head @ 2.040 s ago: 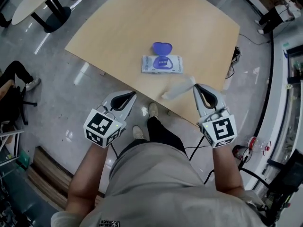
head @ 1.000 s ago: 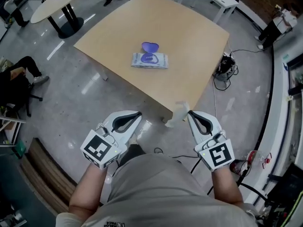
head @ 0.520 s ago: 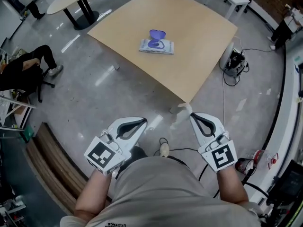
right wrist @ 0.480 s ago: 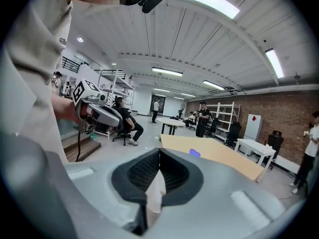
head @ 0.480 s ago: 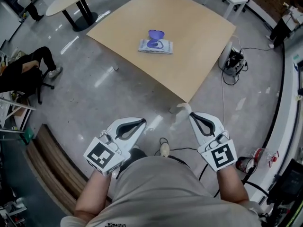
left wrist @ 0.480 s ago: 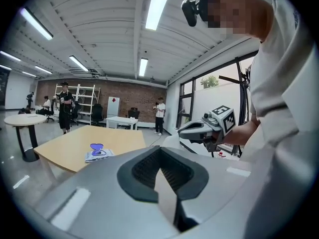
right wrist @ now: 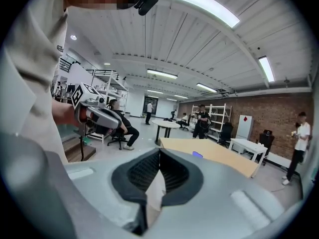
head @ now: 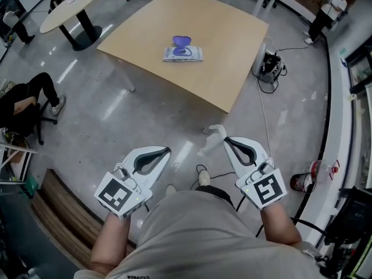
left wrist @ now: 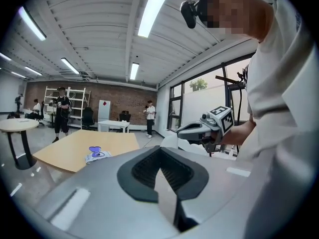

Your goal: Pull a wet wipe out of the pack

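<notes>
Head view: we stand well back from the table [head: 232, 57], where one pack [head: 183, 53] lies with its purple lid [head: 181, 40] flipped up. We count one wipe [head: 213, 139] out of the pack, white and crumpled, sticking out from the tip of the right tool [head: 226, 140], which is clamped on it. The left tool [head: 167, 150] has its tips together and carries nothing. That makes two tools, one pack, one loose wipe and one table bearing the pack.

Left gripper view: the left tool [left wrist: 160, 150] shows its jaws closed with nothing between them. Far off to the left we see the pack [left wrist: 97, 155] on the table [left wrist: 65, 151], and to the right the right tool [left wrist: 199, 131] with the pale wipe at its tip.

Right gripper view: the right tool [right wrist: 159, 154] is closed on the wipe [right wrist: 155, 192], a thin white fold pinched between the ribbed pads. The left tool [right wrist: 99, 117] shows at the left, and only the purple lid [right wrist: 197, 155] is plain on the distant table [right wrist: 219, 156].

We judge the wipe to be very light, limp and damp, so it sags and clings and could tear under a sharp tug; a firm pinch on a corner or folded edge, as here, suits it. The pack looks soft and light and would likely lift with a pulled sheet unless held down beside the opening.
</notes>
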Action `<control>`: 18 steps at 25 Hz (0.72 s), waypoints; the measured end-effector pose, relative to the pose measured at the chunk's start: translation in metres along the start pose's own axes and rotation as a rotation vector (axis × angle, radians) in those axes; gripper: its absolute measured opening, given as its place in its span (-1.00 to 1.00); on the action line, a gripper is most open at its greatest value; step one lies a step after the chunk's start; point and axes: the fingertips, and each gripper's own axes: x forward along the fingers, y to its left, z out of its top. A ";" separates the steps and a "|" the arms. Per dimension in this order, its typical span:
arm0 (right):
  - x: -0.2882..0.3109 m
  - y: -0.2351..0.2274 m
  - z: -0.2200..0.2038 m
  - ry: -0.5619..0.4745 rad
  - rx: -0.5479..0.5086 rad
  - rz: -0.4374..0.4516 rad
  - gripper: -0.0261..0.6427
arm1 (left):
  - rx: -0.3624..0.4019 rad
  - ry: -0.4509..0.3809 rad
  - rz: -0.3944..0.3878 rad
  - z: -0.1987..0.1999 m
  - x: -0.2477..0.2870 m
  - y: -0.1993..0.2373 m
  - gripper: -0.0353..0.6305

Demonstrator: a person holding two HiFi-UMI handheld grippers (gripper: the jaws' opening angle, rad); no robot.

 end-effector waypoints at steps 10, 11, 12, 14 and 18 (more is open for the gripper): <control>-0.018 0.112 0.023 -0.005 0.001 -0.063 -0.91 | 0.019 -0.030 -0.092 -0.031 -0.098 -0.022 -0.88; -0.019 0.114 0.023 -0.005 0.001 -0.066 -0.91 | 0.023 -0.033 -0.098 -0.032 -0.097 -0.023 -0.88; -0.020 0.114 0.023 -0.007 0.001 -0.068 -0.91 | 0.023 -0.032 -0.101 -0.032 -0.095 -0.023 -0.88; -0.023 0.114 0.022 -0.005 0.003 -0.072 -0.91 | 0.019 -0.021 -0.101 -0.033 -0.091 -0.023 -0.88; -0.024 0.116 0.022 0.006 -0.003 -0.070 -0.91 | 0.008 -0.043 -0.113 -0.032 -0.090 -0.025 -0.88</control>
